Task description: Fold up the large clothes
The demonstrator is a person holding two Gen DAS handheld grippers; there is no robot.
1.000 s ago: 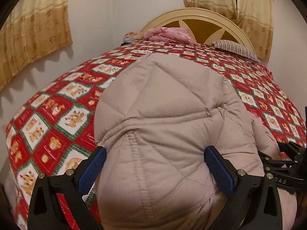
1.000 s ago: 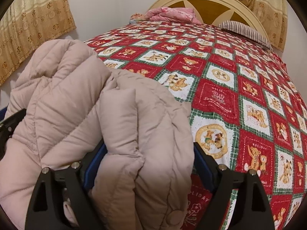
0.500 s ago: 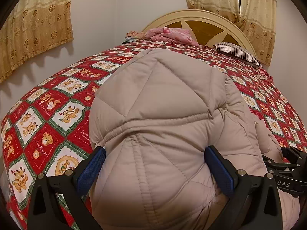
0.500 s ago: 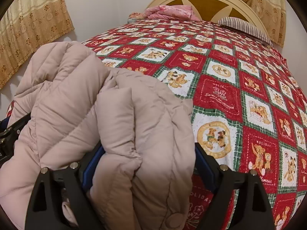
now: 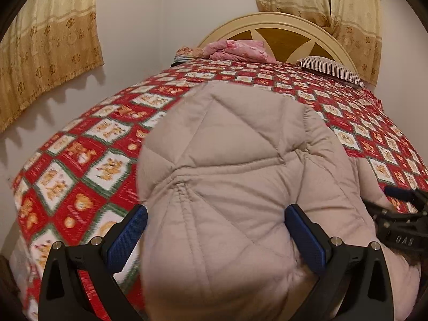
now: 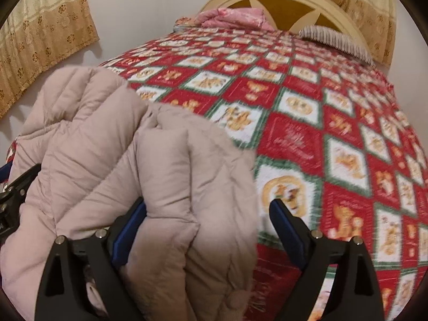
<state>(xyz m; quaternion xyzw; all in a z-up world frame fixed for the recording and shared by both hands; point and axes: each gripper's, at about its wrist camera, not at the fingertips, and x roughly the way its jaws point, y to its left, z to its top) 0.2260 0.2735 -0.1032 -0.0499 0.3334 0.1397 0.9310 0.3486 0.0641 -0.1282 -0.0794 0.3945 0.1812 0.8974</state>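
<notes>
Beige quilted coat (image 6: 171, 187), right hand-held gripper (image 6: 208, 214) now opening wider.

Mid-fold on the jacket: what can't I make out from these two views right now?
- Jacket near end: cut off by the bottom edge, both views.
- Quilt print: motion-blurred, right view.
- Right tongs, opening: the left pad is half hidden by jacket folds.
- Left tongs grip: jacket bulge hides any contact.

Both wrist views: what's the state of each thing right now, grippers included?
jacket, bunched in folds on the bedspread
left gripper, jacket fills the gap between its pads; grip unclear
right gripper, jaws opening, jacket fold between them, one pad clear
bedspread, spread flat
pink blanket, folded by the headboard
striped pillow, lying flat
</notes>
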